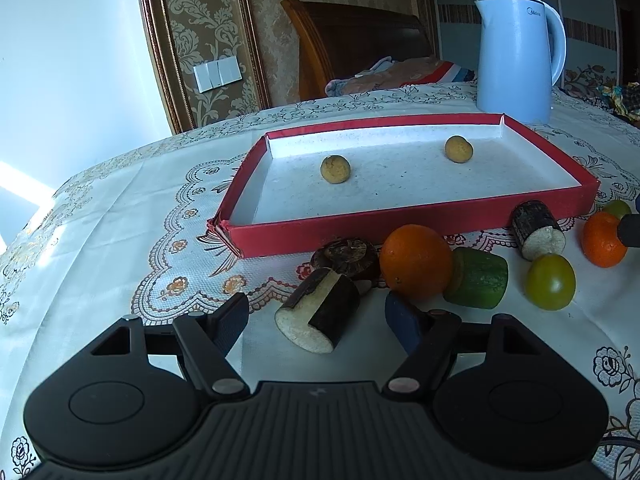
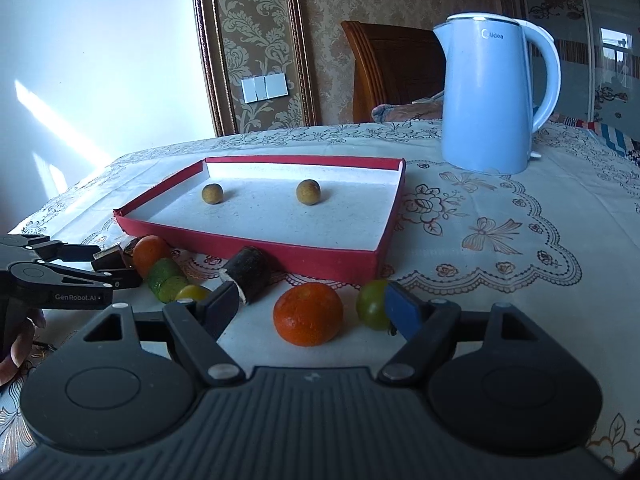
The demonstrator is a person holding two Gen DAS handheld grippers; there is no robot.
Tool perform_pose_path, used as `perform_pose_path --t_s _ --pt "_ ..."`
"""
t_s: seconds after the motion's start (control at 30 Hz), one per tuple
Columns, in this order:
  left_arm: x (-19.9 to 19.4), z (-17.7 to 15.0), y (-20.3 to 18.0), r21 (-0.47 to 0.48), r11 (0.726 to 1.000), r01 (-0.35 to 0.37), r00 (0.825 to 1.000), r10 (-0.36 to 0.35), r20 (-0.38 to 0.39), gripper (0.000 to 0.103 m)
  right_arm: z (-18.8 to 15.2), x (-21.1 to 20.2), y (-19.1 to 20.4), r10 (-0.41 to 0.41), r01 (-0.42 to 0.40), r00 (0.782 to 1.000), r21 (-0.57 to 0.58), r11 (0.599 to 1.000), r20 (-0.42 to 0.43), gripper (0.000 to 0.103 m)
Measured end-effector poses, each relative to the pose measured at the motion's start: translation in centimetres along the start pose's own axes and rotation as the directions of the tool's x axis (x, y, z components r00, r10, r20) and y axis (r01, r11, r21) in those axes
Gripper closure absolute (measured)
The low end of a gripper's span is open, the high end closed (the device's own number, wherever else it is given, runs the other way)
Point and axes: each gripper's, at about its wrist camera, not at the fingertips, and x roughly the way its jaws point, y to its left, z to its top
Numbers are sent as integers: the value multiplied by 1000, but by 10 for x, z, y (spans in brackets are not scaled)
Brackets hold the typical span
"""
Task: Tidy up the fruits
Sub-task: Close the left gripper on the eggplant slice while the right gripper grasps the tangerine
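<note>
So far, only two small brown round fruits (image 1: 335, 168) (image 1: 458, 149) lie in your red tray (image 1: 420, 220). Outside it, near its front wall, wait the orange (image 1: 416, 261), cucumber piece (image 1: 478, 278), green tomato (image 1: 551, 282) and tangerine (image 2: 308, 314). Your left gripper (image 1: 316, 322) stands wide around a dark sugarcane piece (image 1: 318, 312), not pressing; your right gripper (image 2: 310, 308) gapes around the tangerine.

Sunlight streaks a plain white wall (image 2: 100, 60) on the left. Beside it, gold damask wallpaper (image 2: 256, 32) carries a white switch plate (image 2: 265, 87). A wooden headboard (image 2: 394, 68) rises behind the table's (image 2: 520, 240) far edge.
</note>
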Motion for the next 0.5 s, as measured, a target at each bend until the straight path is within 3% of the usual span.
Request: perform_pose_path --t_s 0.1,0.2,0.27,0.5 --pt "0 0 0 4 1000 -4 1000 4 3 28 1 -2 13 10 -9 1000 -57 998 19 26" --pt "-1 -1 -1 6 1000 -1 1000 1 4 30 -2 2 24 16 -17 1000 -105 994 -7 34" --pt "-1 -1 -1 8 1000 -1 1000 1 5 31 -2 9 26 -1 -2 1000 -110 994 -30 33" --pt "-1 0 1 -10 1000 5 1000 -5 3 48 5 31 29 -99 90 993 -129 988 -63 33"
